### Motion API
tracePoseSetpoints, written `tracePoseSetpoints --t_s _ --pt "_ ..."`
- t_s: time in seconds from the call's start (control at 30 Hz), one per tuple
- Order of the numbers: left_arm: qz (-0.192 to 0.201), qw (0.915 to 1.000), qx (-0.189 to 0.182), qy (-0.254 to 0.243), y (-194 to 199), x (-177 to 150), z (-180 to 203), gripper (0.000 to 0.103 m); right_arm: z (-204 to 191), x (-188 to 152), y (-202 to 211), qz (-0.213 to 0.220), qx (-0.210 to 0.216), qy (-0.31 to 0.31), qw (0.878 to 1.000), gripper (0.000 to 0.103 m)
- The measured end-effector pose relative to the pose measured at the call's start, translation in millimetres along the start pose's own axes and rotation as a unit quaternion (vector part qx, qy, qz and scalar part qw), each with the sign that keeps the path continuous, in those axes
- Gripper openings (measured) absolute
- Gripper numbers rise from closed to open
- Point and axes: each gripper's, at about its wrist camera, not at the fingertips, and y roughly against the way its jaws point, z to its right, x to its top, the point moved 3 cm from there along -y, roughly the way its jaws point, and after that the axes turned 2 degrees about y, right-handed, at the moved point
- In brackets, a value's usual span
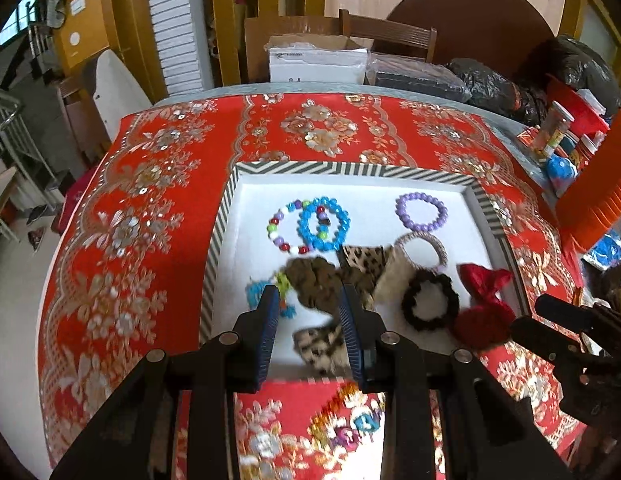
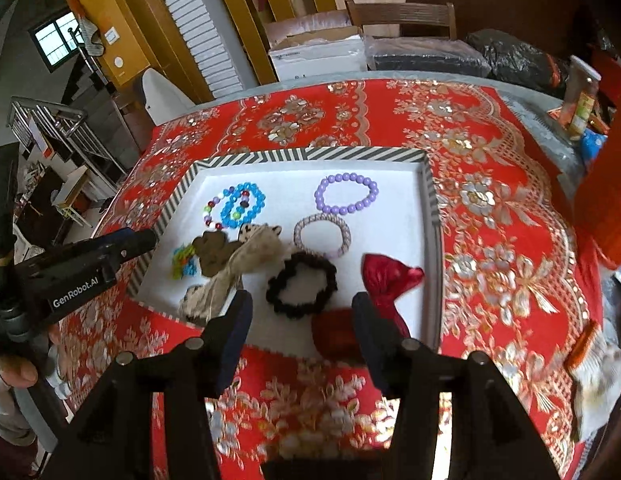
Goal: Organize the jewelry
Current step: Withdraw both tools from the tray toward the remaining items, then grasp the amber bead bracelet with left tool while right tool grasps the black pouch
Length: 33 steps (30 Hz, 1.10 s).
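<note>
The jewelry lies gathered inside the striped tray (image 2: pixel 429 184), likely for sorting; both grippers hover above its near rim. The left gripper (image 1: pixel 309 312) stands narrowly parted and empty; the right gripper (image 2: pixel 302 320) gapes wider, holding nothing, the red bow (image 2: pixel 384 276) beyond it.

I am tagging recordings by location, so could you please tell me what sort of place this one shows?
Probably a lived-in home, perhaps a dining or storage room: a table under a red floral tablecloth, a wooden chair behind it, and a staircase at the left.

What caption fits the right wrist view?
Open right gripper above a striped-rim tray holding bead bracelets, a black scrunchie and a red bow.
</note>
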Motion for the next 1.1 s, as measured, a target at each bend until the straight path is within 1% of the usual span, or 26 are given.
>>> tracePoseSetpoints --t_s 0.13,0.2,0.33,0.4,0.47,0.63,0.73,0.9,1.0,1.1 --pt "0.011 0.9999 0.004 0.004 18 -13 3 0.018 -4 -14 16 0.001 -0.002 0.016 1.000 0.054" --pt "0.015 0.9999 0.005 0.006 25 -20 4 0.018 -6 -21 25 0.007 0.000 0.024 1.000 0.057" --pt "0.008 0.9992 -0.025 0.029 35 -34 -1 0.018 -6 -32 36 0.008 0.005 0.034 0.999 0.058" --pt "0.000 0.9980 -0.044 0.046 36 -43 -11 0.018 -5 -39 40 0.007 0.007 0.038 0.999 0.058" --pt "-0.017 0.9965 -0.057 0.060 32 -53 -22 0.018 0 -48 44 0.005 0.007 0.039 0.999 0.058" --pt "-0.047 0.9940 -0.056 0.082 21 -76 -37 0.018 15 -69 44 -0.011 0.004 0.036 0.999 0.058" --pt "-0.067 0.9917 -0.066 0.087 15 -88 -36 0.018 29 -87 40 -0.027 0.000 0.027 0.999 0.058" --pt "-0.084 0.9890 -0.083 0.089 4 -96 -31 0.019 51 -115 35 -0.053 0.000 0.010 0.999 0.058" --pt "-0.101 0.9876 -0.083 0.087 -6 -102 -29 0.019 59 -129 31 -0.067 0.000 0.008 0.998 0.058" --pt "-0.111 0.9868 -0.083 0.084 -14 -103 -27 0.019 61 -134 25 -0.071 0.013 -0.008 0.997 0.058"
